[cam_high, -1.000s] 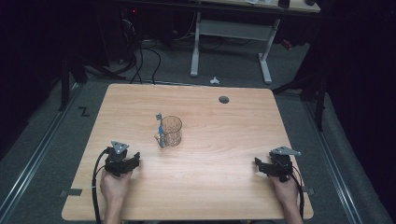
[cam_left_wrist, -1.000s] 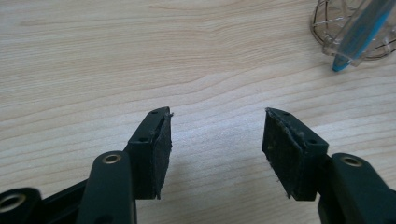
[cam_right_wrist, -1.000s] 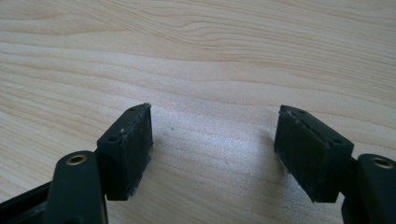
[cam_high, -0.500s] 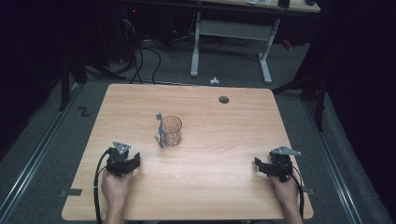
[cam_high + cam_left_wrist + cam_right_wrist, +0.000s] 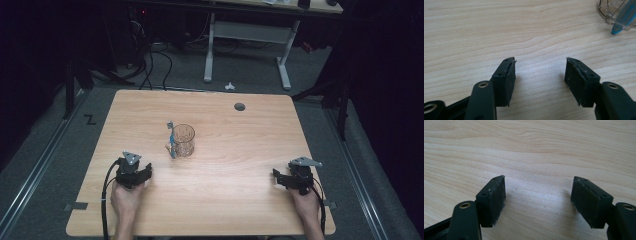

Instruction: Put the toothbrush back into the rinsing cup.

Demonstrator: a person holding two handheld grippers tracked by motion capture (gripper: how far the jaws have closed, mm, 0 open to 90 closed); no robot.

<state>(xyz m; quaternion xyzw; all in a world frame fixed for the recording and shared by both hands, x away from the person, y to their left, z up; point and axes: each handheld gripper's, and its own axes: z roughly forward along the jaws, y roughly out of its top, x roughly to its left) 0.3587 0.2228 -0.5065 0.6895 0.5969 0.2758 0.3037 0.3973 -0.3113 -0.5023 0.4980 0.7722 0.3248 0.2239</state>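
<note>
A clear glass cup [image 5: 184,140] stands near the middle of the wooden table [image 5: 240,145]. A blue toothbrush [image 5: 171,140] leans against its left side, head up; its lower end [image 5: 620,23] and the cup's base [image 5: 607,10] appear at the top right of the left gripper view. My left gripper [image 5: 141,172] rests on the table near the front left, open, with bare wood between its jaws [image 5: 540,72]. At the front right my right gripper [image 5: 278,178] also rests open over bare wood [image 5: 537,195].
A dark round hole [image 5: 239,106] sits in the table near its back right. Beyond the table stand a white desk frame [image 5: 245,40] and cables [image 5: 150,60] on the grey floor. A small white object [image 5: 229,86] lies on the floor behind the table.
</note>
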